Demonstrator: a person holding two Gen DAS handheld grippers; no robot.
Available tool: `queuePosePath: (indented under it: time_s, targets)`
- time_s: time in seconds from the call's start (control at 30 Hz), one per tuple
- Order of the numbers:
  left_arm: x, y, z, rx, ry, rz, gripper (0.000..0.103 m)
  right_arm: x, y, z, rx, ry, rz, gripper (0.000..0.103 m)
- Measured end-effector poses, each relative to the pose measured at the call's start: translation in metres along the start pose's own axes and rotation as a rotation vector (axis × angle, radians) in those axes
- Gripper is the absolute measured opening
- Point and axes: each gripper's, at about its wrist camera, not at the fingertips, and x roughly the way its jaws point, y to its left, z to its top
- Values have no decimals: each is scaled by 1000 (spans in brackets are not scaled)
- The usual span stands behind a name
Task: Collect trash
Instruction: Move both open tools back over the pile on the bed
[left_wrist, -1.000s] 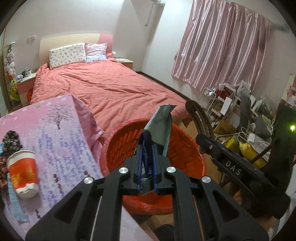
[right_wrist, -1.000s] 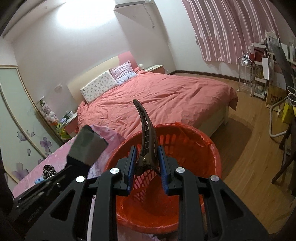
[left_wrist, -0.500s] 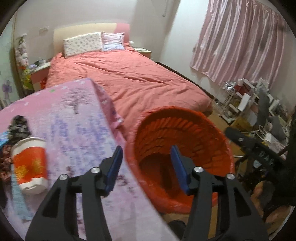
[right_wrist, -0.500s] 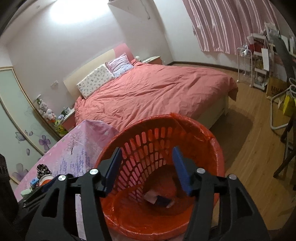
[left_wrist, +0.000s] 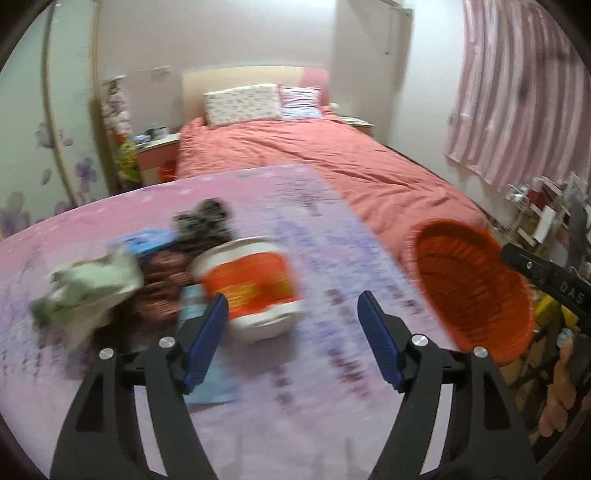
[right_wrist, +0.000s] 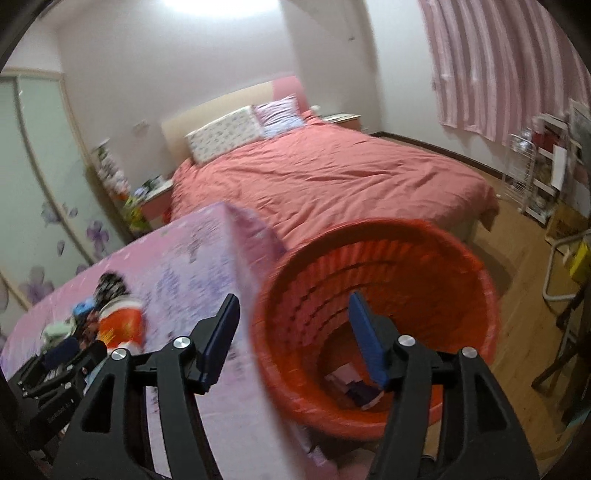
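An orange basket (right_wrist: 436, 280) stands on the floor beside a table with a pink cloth (left_wrist: 303, 387); some trash lies at its bottom (right_wrist: 351, 380). On the table lie a red and white paper cup (left_wrist: 255, 288) on its side, a crumpled pale green wrapper (left_wrist: 92, 284), a blue wrapper (left_wrist: 147, 240) and dark pieces (left_wrist: 203, 221). My left gripper (left_wrist: 291, 328) hangs over the table just right of the cup, jaws opening, nothing between them. My right gripper (right_wrist: 291, 336) is above the basket's near rim, jaws opening and empty. The basket (left_wrist: 472, 291) is at the right in the left wrist view.
A bed with a coral cover (right_wrist: 332, 177) fills the room behind the table. Pink curtains (right_wrist: 498, 62) hang at the right, with a cluttered white rack (right_wrist: 539, 173) below. A nightstand (left_wrist: 159, 155) stands beside the bed. Wooden floor (right_wrist: 524, 332) lies right of the basket.
Both grippers opened and dropped their trash, a green wrapper and a dark hair clip, into the basket. The left gripper then swung left over the table; the right shifted left too.
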Motion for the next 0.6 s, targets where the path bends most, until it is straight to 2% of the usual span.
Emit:
queuePosePath:
  time_s: [0.17, 0.4, 0.6]
  targets:
    - [-20, 66, -15, -67, -21, 114, 76, 12, 61, -19, -106, 62, 75, 70]
    - [-39, 146, -38, -153, -13, 224, 81, 35, 135, -41, -233, 154, 180, 85]
    - [-43, 197, -52, -244, 24, 265, 82, 61, 172, -47, -272, 218, 168, 87]
